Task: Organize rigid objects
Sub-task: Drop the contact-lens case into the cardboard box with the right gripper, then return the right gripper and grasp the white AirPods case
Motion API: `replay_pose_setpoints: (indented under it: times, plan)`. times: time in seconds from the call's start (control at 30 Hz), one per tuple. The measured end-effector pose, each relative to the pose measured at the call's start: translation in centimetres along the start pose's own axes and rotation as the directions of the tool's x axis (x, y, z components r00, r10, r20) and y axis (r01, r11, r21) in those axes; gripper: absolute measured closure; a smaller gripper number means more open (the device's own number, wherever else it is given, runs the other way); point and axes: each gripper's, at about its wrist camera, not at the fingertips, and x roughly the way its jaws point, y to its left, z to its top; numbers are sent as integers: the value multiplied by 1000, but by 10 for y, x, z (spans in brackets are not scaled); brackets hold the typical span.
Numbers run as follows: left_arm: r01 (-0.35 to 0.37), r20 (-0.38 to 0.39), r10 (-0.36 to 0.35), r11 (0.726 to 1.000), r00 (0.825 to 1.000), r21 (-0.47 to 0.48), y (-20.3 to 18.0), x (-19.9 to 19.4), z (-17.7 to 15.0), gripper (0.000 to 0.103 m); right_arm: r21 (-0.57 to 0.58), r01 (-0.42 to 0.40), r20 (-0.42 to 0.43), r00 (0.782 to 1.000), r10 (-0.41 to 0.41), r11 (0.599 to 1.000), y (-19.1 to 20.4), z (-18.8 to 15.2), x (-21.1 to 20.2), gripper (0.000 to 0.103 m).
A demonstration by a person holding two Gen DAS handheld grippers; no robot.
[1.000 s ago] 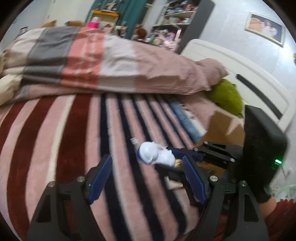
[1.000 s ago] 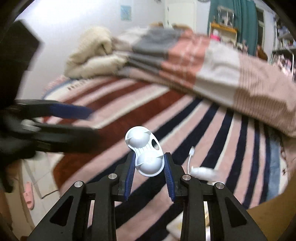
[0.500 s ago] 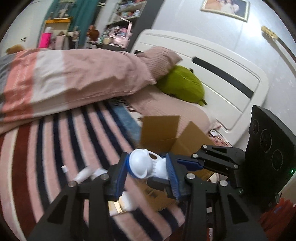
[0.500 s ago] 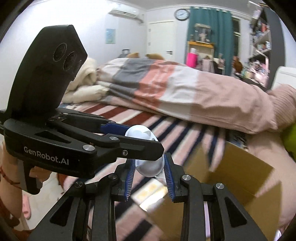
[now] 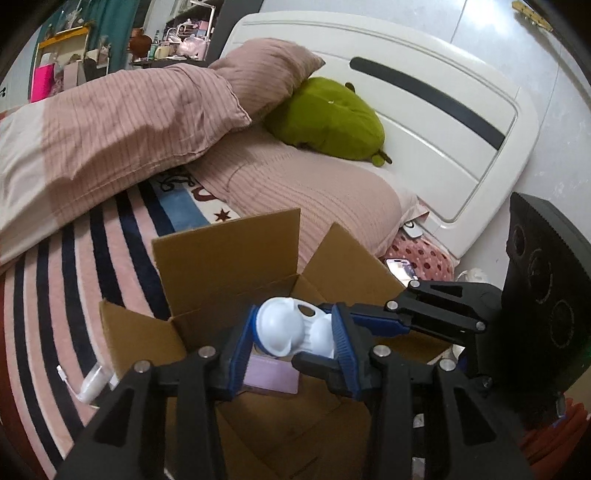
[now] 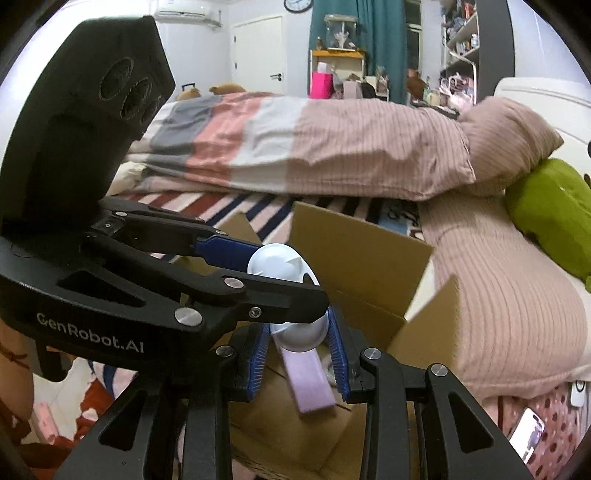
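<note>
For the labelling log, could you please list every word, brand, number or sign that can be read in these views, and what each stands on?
"GenRobot.AI": white lettering on the black body of the left claw, seen in the right wrist view.
Dark lettering on the striped bedspread beside the pillow: partly hidden, not readable.
Wall clock: cut off at the frame edge, no numbers readable.
Phone screen: too small to read.
Cardboard box: no print visible.

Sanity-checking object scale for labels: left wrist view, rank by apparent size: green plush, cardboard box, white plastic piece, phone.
1. cardboard box, largest, though nearness to the camera inflates it
2. green plush
3. white plastic piece, close to the lens and held by both the left gripper and right gripper, so it is magnified
4. phone, smallest
</note>
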Motion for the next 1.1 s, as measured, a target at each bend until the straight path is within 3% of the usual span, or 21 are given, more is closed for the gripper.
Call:
replay_pose_setpoints:
  times: [0.1,0.17,0.27,0.5,0.73,0.9,1.1]
  plan:
    - [-30,3,29,1000,1000,8,-2,1,0,37,11,0,-10,1000,0,1000,-6,-3,0,70]
    - [-32,9,32,999,999,9,-1,-1,-1,34,11,4,-12,1000,-4,1000,-7,-4,-3,65]
    - [-50,25,50,999,998,13,0,-8,-3,29,-1,4,-3,1000,-4,1000,-2,-6,-7,38]
    - [-67,72,66,998,995,16,7,-35,-11,29,5,-1,-24,1000,1,1000,5,-2,-6,38]
    - [-101,136,105,994,985,-37,36,-78,-30,29,-47,-9,-23,1000,8,999,41,12,-10,38]
    - [-186,190,206,976,960,-113,74,-124,-56,29,-107,-73,-5,997,73,992,86,29,-5,38]
    - [-305,201,351,925,914,-227,122,-164,-102,28,-182,-201,-9,979,203,962,153,39,14,38]
